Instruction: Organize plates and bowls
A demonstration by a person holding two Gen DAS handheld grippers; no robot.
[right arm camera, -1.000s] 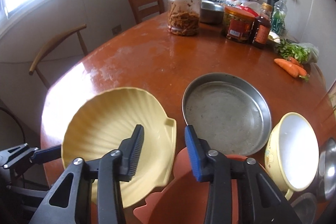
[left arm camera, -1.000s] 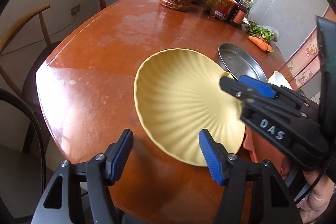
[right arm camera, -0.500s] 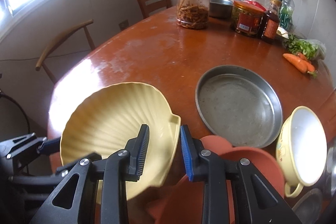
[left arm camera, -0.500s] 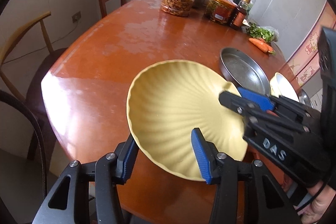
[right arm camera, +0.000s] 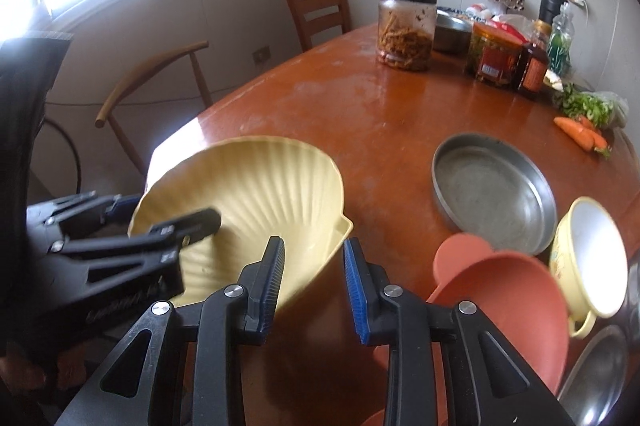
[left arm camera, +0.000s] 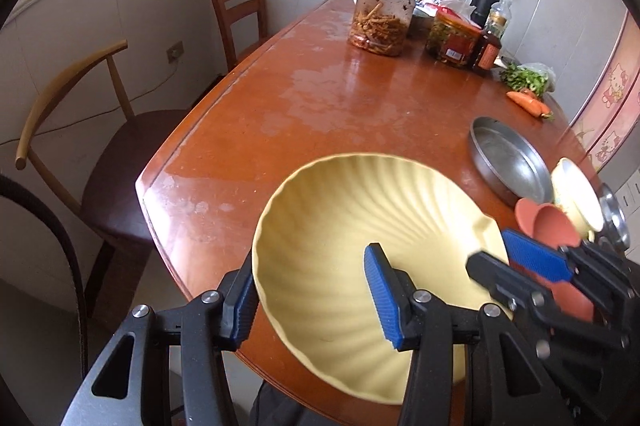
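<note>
A yellow shell-shaped plate (left arm camera: 344, 226) hangs tilted above the near corner of the brown table (left arm camera: 320, 98). My left gripper (left arm camera: 312, 302) straddles its near rim, one finger outside and one inside, jaws wide. My right gripper (right arm camera: 314, 278) straddles the plate's hinge end (right arm camera: 320, 246), jaws a little apart around it. The right gripper also shows in the left wrist view (left arm camera: 516, 266). The plate shows in the right wrist view (right arm camera: 256, 194). A terracotta bowl (right arm camera: 500, 294) sits to the right.
A steel pan (right arm camera: 492, 190) and a yellow-rimmed white bowl (right arm camera: 592, 254) lie right of the plate. Jars (left arm camera: 382, 14), bottles (left arm camera: 488, 46), greens and carrots (left arm camera: 530, 102) stand at the far end. Two chairs (left arm camera: 236, 2) stand along the left side.
The plate has been lifted and tilted toward me. My left gripper moved in over its near rim. My right gripper's jaws stand slightly wider than half a second ago.
</note>
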